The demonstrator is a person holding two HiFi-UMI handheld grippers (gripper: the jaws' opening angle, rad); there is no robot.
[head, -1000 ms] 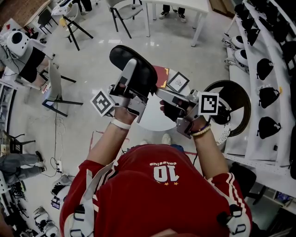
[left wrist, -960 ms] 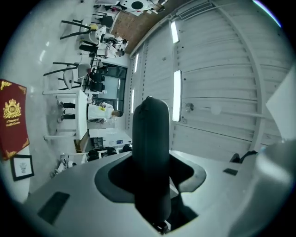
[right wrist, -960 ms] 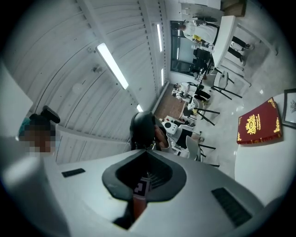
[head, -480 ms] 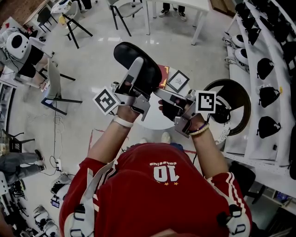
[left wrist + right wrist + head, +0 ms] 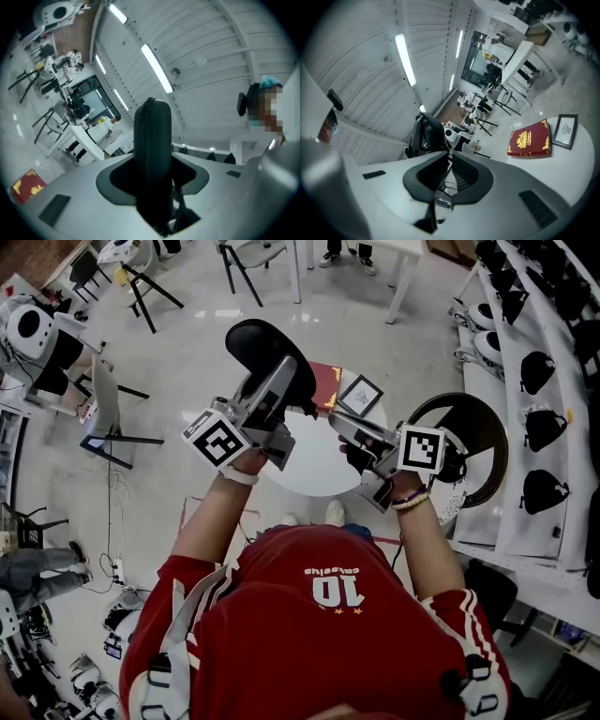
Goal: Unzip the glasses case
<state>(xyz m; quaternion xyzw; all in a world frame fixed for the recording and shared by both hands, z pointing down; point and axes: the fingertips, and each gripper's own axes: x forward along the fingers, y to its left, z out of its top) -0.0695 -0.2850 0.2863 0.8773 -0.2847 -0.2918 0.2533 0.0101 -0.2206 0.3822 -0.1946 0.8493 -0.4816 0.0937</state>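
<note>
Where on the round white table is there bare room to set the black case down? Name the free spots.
Free: the near half of the round white table, between the left gripper and right gripper, this side of the red book and the black-framed picture. Crowded: the far rim, where book and frame lie side by side.

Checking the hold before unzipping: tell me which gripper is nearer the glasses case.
Left. The left gripper clamps the glasses case in its jaws; the right gripper points at it from the right, jaws together, not gripping it.
</note>
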